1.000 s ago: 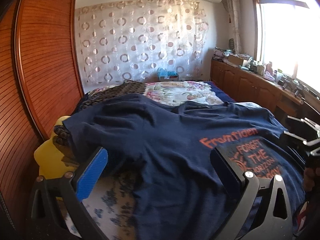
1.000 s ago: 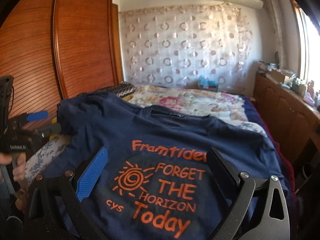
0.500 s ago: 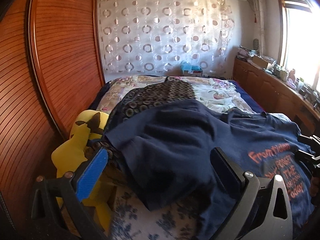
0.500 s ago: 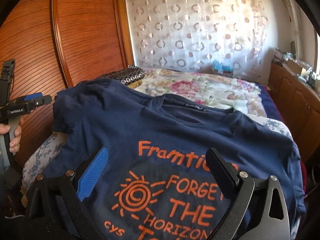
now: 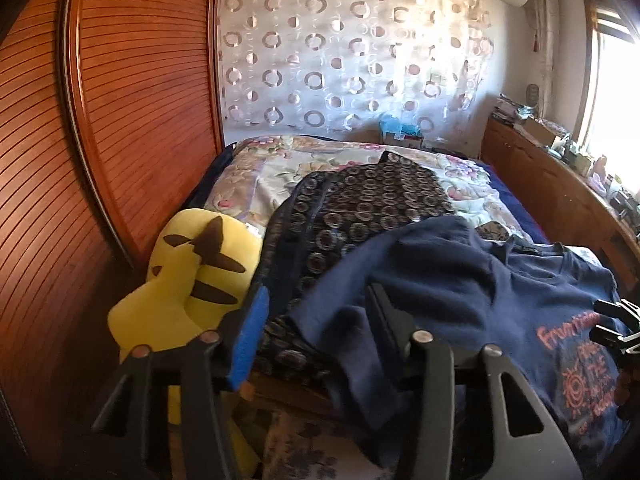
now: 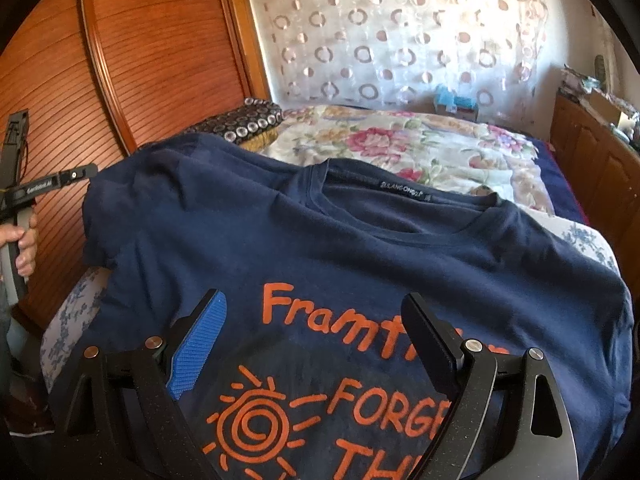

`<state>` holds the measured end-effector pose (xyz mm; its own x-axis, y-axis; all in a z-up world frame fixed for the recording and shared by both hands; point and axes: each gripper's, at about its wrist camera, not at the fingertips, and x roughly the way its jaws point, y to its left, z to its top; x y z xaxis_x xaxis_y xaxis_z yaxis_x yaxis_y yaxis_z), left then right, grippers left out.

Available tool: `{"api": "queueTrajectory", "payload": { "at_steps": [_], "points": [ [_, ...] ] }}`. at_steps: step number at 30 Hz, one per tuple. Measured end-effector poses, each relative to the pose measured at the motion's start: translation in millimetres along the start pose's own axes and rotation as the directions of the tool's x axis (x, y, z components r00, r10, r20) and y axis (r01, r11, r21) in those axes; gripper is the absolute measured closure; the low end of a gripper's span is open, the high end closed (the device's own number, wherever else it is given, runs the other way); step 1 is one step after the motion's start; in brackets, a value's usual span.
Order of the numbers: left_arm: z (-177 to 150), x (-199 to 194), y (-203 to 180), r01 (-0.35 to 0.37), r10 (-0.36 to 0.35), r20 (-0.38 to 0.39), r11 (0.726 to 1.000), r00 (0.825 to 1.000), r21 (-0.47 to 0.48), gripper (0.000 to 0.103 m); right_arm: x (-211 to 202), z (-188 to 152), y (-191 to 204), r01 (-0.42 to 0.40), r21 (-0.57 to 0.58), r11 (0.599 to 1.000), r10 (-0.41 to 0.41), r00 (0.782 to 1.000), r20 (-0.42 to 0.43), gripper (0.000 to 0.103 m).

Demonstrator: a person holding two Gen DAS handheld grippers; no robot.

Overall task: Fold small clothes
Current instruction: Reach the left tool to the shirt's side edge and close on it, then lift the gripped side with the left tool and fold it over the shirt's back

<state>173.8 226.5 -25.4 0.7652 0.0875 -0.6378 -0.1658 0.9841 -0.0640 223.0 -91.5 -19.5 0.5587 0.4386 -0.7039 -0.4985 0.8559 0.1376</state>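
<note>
A navy T-shirt (image 6: 360,240) with orange print lies face up on the bed, collar toward the far wall. It also shows in the left wrist view (image 5: 460,300), its left sleeve rumpled over a dark patterned garment (image 5: 360,208). My left gripper (image 5: 316,312) is open and empty, above the shirt's left sleeve edge. It shows from the side at the left of the right wrist view (image 6: 48,186). My right gripper (image 6: 316,320) is open and empty, low over the printed chest. Its tips show at the right edge of the left wrist view (image 5: 616,328).
A yellow plush toy (image 5: 192,280) lies at the bed's left edge by the wooden wardrobe doors (image 5: 100,120). A floral bedspread (image 6: 420,144) covers the far bed. A wooden counter (image 5: 560,184) with clutter runs along the right under the window.
The left gripper has swung left toward the shirt's left sleeve and the plush toy, its jaws narrowing somewhat. The right gripper has moved forward and lower over the shirt's print.
</note>
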Motion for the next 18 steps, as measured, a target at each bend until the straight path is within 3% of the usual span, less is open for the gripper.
{"api": "queueTrajectory", "payload": {
  "at_steps": [4,10,18],
  "points": [
    [-2.6,5.8,4.9,-0.007,0.007,-0.016,1.0,1.0,0.026,0.065,3.7,1.9,0.6,-0.007,0.0,1.0,0.007,1.0,-0.004,0.012],
    [-3.8,7.8,0.1,-0.013,0.014,-0.012,0.996,1.0,0.088,0.1,6.0,1.9,0.8,-0.009,0.003,1.0,0.009,1.0,-0.007,0.012],
    [10.8,-23.0,-26.3,0.079,-0.084,0.03,0.988,0.996,0.136,0.103,1.3,0.1,-4.8,0.006,0.02,1.0,-0.006,1.0,0.011,0.012]
  ]
}}
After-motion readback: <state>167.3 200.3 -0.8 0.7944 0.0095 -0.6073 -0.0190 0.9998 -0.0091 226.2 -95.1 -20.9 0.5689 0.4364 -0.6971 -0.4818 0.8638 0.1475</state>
